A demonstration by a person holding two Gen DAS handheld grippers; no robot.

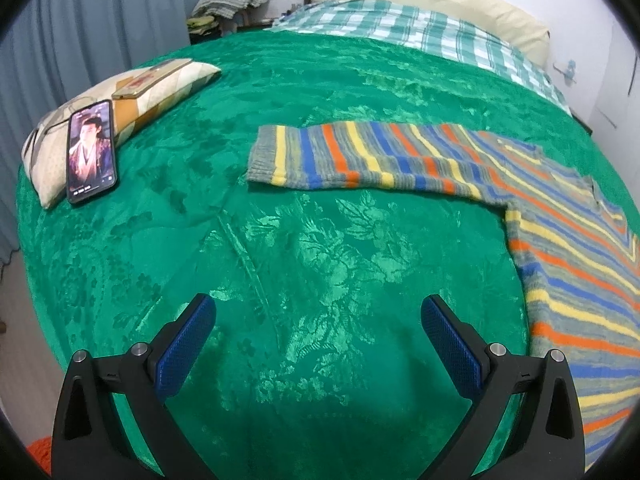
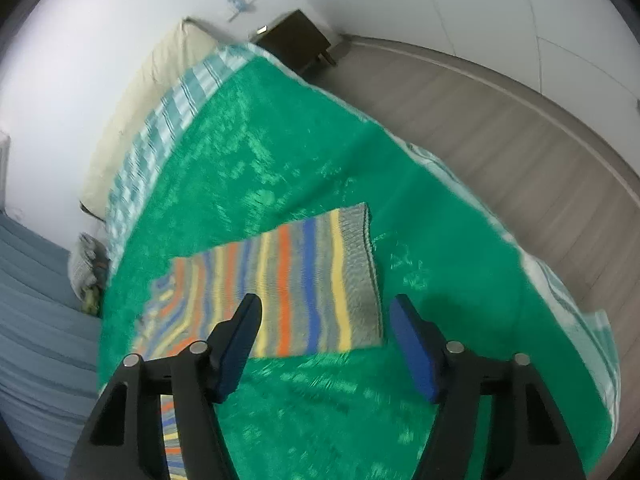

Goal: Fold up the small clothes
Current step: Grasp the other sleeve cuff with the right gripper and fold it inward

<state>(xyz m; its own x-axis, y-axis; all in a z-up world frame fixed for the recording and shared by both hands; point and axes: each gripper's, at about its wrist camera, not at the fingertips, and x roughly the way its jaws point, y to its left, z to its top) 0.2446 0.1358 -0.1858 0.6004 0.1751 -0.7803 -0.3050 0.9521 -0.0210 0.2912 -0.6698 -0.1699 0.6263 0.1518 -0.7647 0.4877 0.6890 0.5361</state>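
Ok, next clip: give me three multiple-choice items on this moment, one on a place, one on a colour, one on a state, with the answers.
1. Where does the phone lie?
A. propped against the small pillow
B. on the sweater
C. on the floor

2. What colour is the blanket under the striped sweater?
A. red
B. green
C. white

3. How do the two grippers stand?
A. both shut on the sweater
B. one open, one shut
C. both open, holding nothing

Answers: 1 A, the phone leans on the pillow at the bed's edge. 2 B, green all around the sweater. 3 C, the left gripper and right gripper show wide gaps with nothing between.
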